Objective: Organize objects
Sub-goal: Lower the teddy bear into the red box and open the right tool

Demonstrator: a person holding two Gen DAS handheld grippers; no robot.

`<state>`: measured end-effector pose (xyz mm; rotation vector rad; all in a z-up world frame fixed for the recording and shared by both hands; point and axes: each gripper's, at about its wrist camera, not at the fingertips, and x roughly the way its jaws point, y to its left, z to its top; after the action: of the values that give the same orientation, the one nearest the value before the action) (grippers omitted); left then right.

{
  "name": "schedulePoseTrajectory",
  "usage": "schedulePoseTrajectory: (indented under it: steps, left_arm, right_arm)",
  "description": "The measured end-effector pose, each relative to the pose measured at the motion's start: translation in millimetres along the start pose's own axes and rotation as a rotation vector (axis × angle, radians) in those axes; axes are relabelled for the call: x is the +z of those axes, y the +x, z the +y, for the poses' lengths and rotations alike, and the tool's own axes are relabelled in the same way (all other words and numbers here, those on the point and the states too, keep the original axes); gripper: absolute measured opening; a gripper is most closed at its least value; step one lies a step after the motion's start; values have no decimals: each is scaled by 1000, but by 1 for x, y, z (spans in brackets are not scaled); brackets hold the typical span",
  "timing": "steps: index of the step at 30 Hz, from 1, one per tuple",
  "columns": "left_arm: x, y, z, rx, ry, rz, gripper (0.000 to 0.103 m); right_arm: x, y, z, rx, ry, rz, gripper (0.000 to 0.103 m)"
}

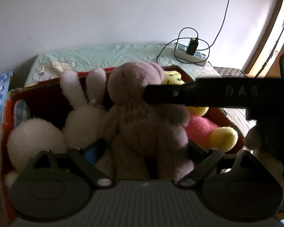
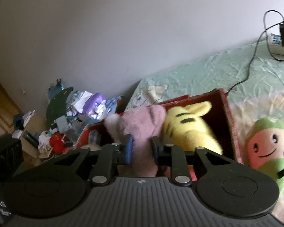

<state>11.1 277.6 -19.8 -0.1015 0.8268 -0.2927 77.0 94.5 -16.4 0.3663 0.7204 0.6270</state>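
A mauve teddy bear (image 1: pixel 142 117) sits upright in a red cardboard box (image 1: pixel 47 83) on the bed. My left gripper (image 1: pixel 145 147) is open, one finger on each side of the bear's lower body. From the right, a black finger (image 1: pixel 161 92) of the other gripper reaches the bear's head. In the right wrist view my right gripper (image 2: pixel 142 147) is shut on the pink bear (image 2: pixel 142 126), squeezing it between its blue pads. The box (image 2: pixel 229 113) also holds a white bunny (image 1: pixel 81 117), a round white plush (image 1: pixel 34 138) and a yellow striped plush (image 2: pixel 187 128).
A green and pink smiling plush (image 2: pixel 265 143) lies on the bed just outside the box's right wall. A power strip (image 1: pixel 189 54) with a charger and cables rests at the far end of the green sheet (image 1: pixel 104 54). A heap of clutter (image 2: pixel 75 113) fills the corner to the left.
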Motion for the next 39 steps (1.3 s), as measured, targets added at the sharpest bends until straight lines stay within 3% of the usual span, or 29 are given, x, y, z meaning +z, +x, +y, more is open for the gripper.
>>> schedulePoseTrajectory:
  steps: [4,14,32,39]
  left_arm:
    - [-2,-1,7,6,-15,9,92]
    - [8,13,-2,48,-5,57,100]
    - [10,18,-7,79,18,88,101]
    - [12,20,-10,94,28,98,102]
  right_arm:
    - [-9,7,10,-29,-81,-5,24]
    - [-18,9,-27,45,106,-11,25]
    - [-24,4,-19,32,57,-26,26]
    - [-26,1,-18,35,33,-9,32]
